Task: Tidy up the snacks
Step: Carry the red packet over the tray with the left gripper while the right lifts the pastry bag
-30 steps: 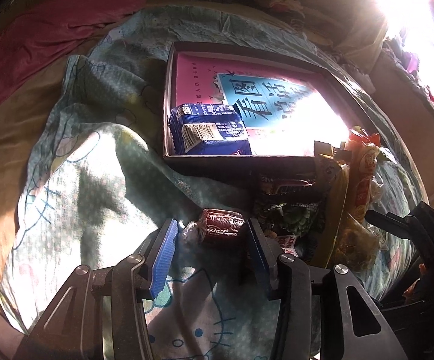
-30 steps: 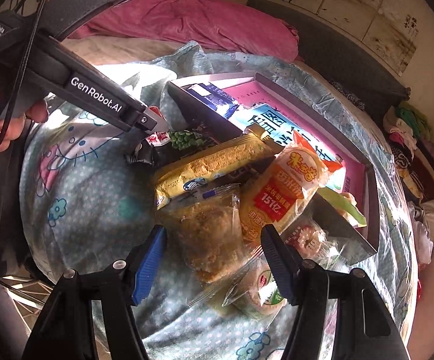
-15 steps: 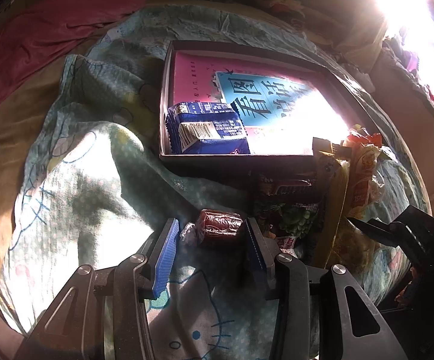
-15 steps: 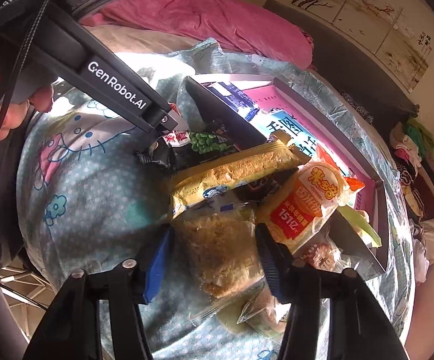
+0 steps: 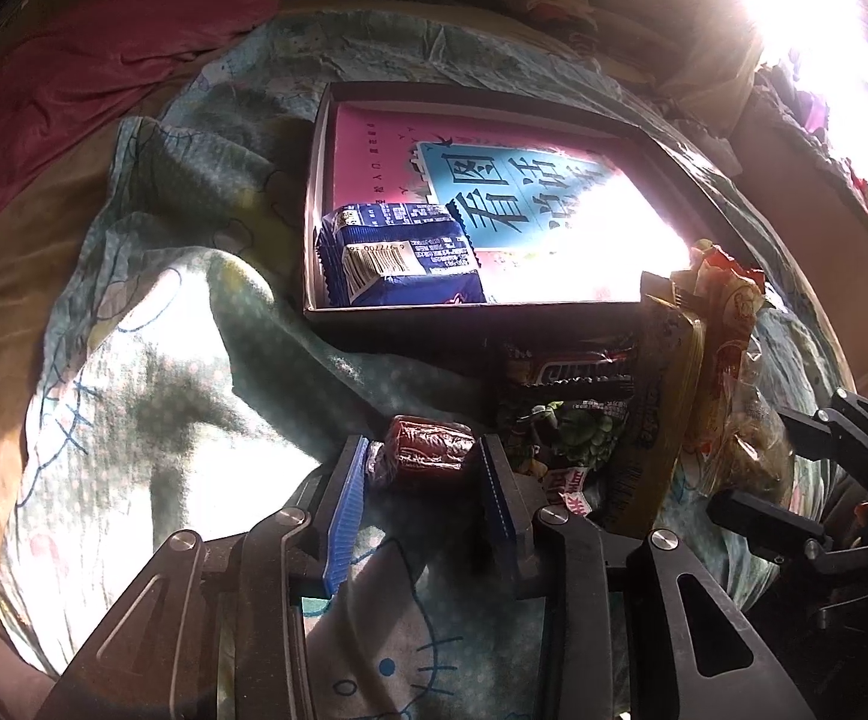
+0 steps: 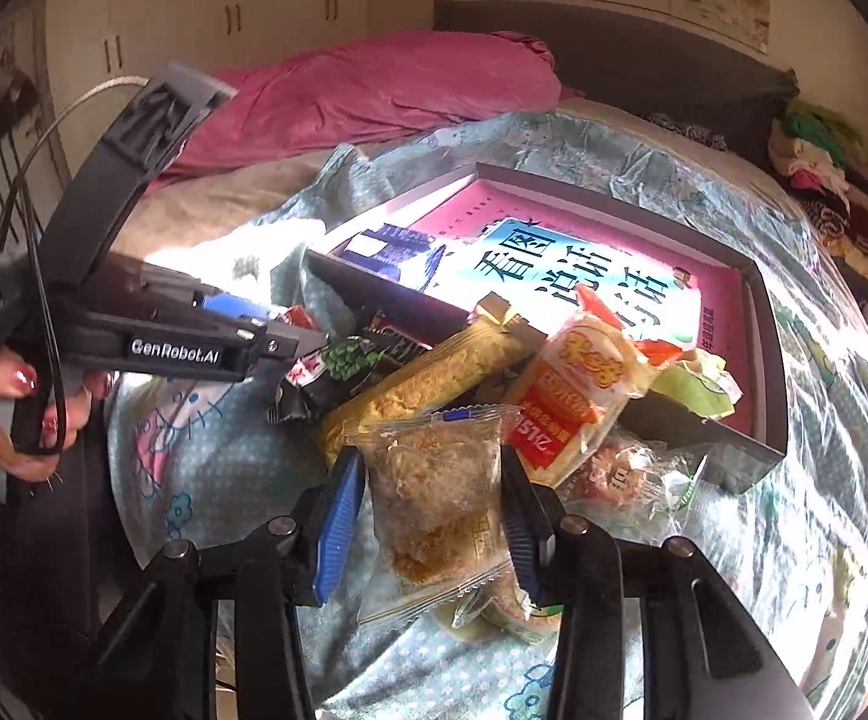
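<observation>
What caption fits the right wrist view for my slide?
Right gripper closing on a clear-wrapped crumbly snack from the pile beside the box.

One shallow dark cardboard box [image 5: 469, 315] holds one blue foil biscuit packet [image 5: 401, 264]. Outside it lie one red-wrapped candy [image 5: 428, 456], one clear packet of brown crumbly cake [image 6: 434, 492], one long yellow wafer pack [image 6: 428, 384] and one orange-and-white rice cracker bag [image 6: 577, 390].

On the bed, a wrapped biscuit pack [image 5: 401, 264] lies inside the tray [image 5: 469, 315] at its near left corner, while the snack heap [image 6: 481, 384] sits just outside its near wall.
</observation>
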`<state>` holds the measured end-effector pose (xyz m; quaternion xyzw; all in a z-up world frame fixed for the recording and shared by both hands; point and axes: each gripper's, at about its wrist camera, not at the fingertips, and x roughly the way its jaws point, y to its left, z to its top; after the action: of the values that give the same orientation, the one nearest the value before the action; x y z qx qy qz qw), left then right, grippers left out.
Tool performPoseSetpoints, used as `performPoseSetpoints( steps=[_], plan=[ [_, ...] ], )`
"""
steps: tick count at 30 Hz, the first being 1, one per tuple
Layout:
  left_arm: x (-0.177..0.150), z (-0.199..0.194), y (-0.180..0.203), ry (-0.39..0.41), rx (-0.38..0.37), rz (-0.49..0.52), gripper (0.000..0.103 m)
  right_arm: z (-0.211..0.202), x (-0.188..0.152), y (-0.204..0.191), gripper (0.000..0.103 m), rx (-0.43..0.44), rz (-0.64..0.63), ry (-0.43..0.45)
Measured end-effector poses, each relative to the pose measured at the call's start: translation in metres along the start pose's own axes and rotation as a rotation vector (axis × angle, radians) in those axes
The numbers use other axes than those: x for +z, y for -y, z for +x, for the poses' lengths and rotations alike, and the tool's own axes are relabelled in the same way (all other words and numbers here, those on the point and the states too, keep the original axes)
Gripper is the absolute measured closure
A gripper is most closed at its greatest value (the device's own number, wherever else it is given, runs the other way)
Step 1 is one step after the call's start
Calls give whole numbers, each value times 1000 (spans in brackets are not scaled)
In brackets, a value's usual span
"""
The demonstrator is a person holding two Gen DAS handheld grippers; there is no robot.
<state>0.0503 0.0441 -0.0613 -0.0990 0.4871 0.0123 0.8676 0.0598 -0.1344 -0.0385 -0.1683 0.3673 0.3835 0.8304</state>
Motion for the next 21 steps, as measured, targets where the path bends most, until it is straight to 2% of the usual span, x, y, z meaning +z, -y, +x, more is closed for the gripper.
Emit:
performPoseSetpoints(
  steps=[7,21],
  plan=[
    [0,-11,0,17,-9,-7,66,-19,1,40,59,56,215,76],
    [7,-43,-4,108,-28,-46,66,-42,1,76,59,-6,352,176]
  ],
)
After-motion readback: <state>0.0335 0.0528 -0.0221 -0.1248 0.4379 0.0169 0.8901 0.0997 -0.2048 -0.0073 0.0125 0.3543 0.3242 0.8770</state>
